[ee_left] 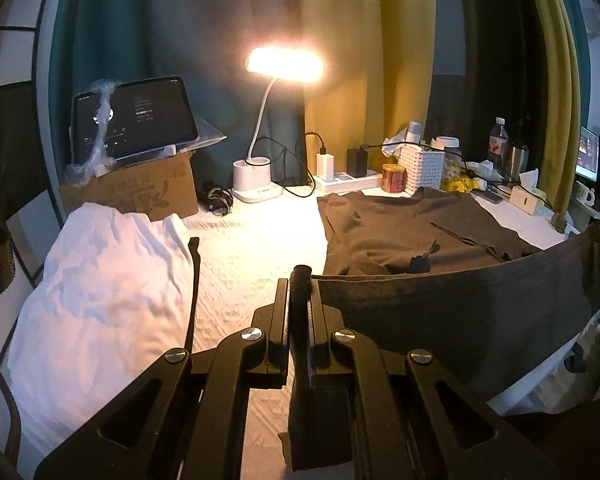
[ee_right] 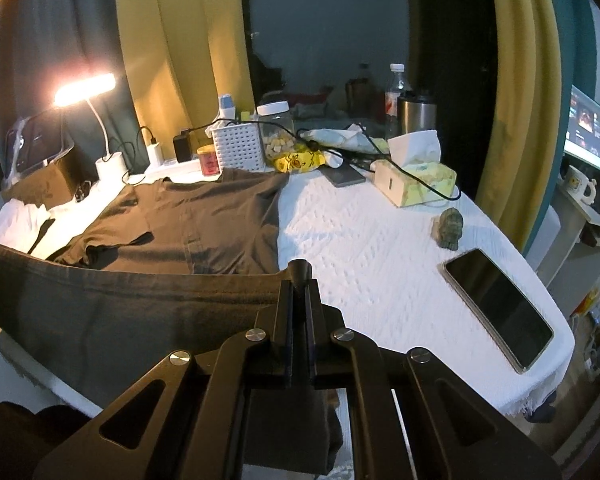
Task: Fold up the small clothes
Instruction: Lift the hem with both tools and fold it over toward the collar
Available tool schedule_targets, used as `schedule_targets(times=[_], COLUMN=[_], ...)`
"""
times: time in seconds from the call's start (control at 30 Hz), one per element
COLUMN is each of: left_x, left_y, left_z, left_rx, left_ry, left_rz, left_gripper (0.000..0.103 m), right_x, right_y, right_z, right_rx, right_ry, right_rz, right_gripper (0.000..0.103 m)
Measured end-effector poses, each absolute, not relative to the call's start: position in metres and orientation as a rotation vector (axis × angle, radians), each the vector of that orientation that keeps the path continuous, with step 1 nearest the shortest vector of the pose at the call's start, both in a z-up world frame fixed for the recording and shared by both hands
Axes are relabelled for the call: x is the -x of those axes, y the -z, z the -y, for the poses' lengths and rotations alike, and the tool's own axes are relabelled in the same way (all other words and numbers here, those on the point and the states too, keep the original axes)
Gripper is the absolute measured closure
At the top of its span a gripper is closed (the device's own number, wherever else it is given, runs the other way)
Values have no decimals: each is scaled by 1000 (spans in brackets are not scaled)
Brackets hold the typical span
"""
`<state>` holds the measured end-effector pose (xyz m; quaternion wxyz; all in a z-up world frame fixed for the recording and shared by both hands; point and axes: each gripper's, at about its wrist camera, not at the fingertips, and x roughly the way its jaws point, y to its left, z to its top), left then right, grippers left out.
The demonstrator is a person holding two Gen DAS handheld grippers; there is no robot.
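Note:
A dark grey T-shirt [ee_left: 400, 232] lies on the white tablecloth, its collar toward the far clutter. Its near hem [ee_left: 460, 304] is lifted off the table and stretched taut between both grippers. My left gripper [ee_left: 300, 280] is shut on the hem's left corner, with cloth bunched between the fingers. In the right wrist view the same T-shirt [ee_right: 204, 220] spreads to the left, and my right gripper [ee_right: 299, 280] is shut on the hem's right corner, the raised hem [ee_right: 120, 304] running off left. A white garment [ee_left: 100, 292] lies crumpled at the left.
A lit desk lamp [ee_left: 284, 66], a tablet on a cardboard box [ee_left: 140, 192], chargers, a white basket [ee_left: 420, 168], jars and bottles line the far edge. A tissue box [ee_right: 416, 180], a small figurine [ee_right: 450, 226] and a phone [ee_right: 500, 308] lie on the cloth at the right.

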<state>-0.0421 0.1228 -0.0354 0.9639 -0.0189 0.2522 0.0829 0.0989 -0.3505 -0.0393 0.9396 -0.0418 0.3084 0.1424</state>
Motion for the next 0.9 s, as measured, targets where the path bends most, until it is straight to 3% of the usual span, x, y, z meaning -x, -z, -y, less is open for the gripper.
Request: schedule_targets(times=[0.9], left_x=[-30], left_y=[7], left_z=[-130], left_rx=[-8], left_ry=[-138], left_rz=[-490], left_gripper=[98], right_x=[-176], right_y=[7], right_z=[334], right_rx=[52], right_ry=[-315], right_rz=[-583], right_gripper=[97])
